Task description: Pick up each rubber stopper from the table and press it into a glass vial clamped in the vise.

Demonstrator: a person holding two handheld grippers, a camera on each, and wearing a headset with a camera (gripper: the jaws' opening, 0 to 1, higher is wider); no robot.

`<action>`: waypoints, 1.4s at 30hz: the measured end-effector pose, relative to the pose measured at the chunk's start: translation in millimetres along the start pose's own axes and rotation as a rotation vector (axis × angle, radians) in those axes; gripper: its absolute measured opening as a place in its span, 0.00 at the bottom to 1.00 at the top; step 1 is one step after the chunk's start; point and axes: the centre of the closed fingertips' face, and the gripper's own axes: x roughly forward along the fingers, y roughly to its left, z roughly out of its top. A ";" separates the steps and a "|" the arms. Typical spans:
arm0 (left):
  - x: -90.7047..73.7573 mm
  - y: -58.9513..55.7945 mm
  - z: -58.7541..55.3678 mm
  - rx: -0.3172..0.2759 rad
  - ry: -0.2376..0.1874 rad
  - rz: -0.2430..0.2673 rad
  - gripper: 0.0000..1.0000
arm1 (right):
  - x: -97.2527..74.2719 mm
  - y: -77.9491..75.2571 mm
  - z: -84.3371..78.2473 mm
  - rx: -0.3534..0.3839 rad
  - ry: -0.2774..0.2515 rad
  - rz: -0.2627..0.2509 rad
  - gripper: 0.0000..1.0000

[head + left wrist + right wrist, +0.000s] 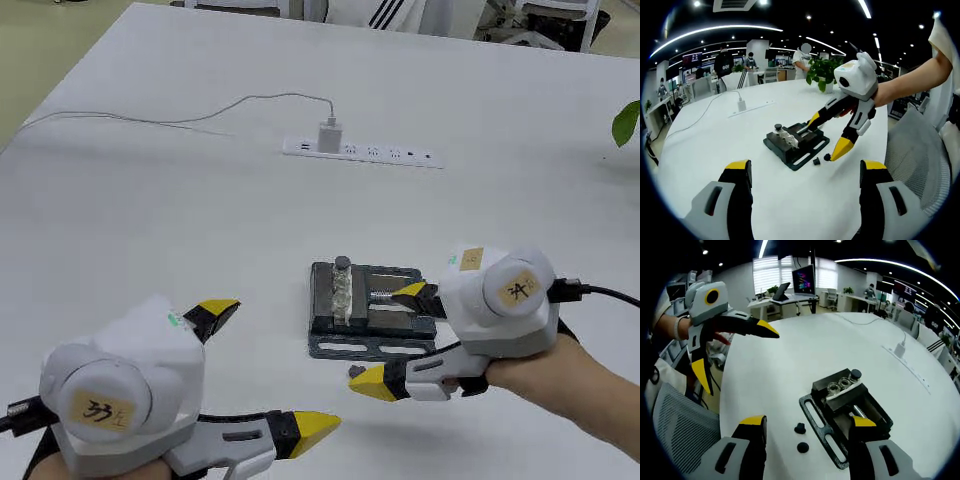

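Note:
A small black vise stands mid-table and clamps a row of glass vials. The far vial carries a dark stopper; two vials beside it stand uncapped. Two loose black rubber stoppers lie on the table by the vise's front edge, also seen as stoppers in the left gripper view. My right gripper is open, its jaws spanning the vise's right end, holding nothing. My left gripper is open at the near left, well short of the vise.
A white power strip with a plugged charger and its cable lies farther back on the white table. A grey mesh chair stands at the table's near edge. Desks, a plant and people fill the room behind.

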 end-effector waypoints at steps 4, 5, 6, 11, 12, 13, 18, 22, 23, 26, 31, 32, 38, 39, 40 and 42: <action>-1.2 0.5 -1.3 -0.002 0.001 -0.001 0.88 | 7.5 4.8 -9.7 0.001 0.015 0.008 0.53; -1.4 0.7 -1.6 -0.003 0.001 -0.001 0.88 | 8.7 5.3 -10.6 0.006 0.013 0.007 0.51; -1.6 0.8 -1.8 -0.004 0.001 -0.001 0.88 | 10.6 6.0 -12.1 0.019 0.014 0.008 0.49; -1.9 0.9 -3.1 -0.011 0.000 -0.001 0.88 | 15.2 10.1 -20.0 0.014 0.027 0.009 0.36; -1.8 0.9 -3.6 -0.012 0.001 -0.001 0.88 | 15.4 10.3 -20.6 0.015 0.028 0.008 0.34; -1.6 0.8 -4.4 -0.012 0.002 -0.002 0.88 | 15.3 10.6 -21.7 0.017 0.029 0.009 0.32; -1.1 0.0 -5.7 -0.014 0.005 -0.006 0.88 | 18.5 11.2 -28.1 0.036 0.033 -0.001 0.24; -0.3 0.0 -5.4 -0.015 0.006 -0.006 0.88 | 22.4 13.9 -34.3 0.049 0.042 0.005 0.20; -0.1 0.2 -5.1 -0.018 0.004 -0.005 0.88 | 22.5 12.9 -35.7 0.048 0.045 -0.004 0.18; 0.2 0.0 -5.3 -0.021 0.004 -0.004 0.88 | 23.6 11.6 -35.2 0.054 0.042 -0.011 0.17; 1.7 -1.2 -6.4 -0.024 0.008 -0.007 0.87 | 26.0 8.1 -34.2 0.061 0.042 -0.017 0.14; 1.9 -1.3 -6.3 -0.024 0.008 -0.007 0.87 | 26.1 7.6 -34.6 0.060 0.044 -0.018 0.13; 3.9 -3.5 -7.4 -0.025 0.011 -0.011 0.87 | 26.3 8.1 -35.5 0.070 0.041 -0.014 0.13; 4.1 -3.6 -7.5 -0.026 0.011 -0.011 0.87 | 26.5 7.9 -35.8 0.069 0.042 -0.015 0.12; 4.3 -3.6 -7.7 -0.027 0.011 -0.011 0.87 | 26.7 7.6 -35.8 0.070 0.042 -0.016 0.12; 4.4 -3.8 -8.2 -0.028 0.012 -0.011 0.87 | 27.8 7.1 -35.2 0.078 0.039 -0.016 0.12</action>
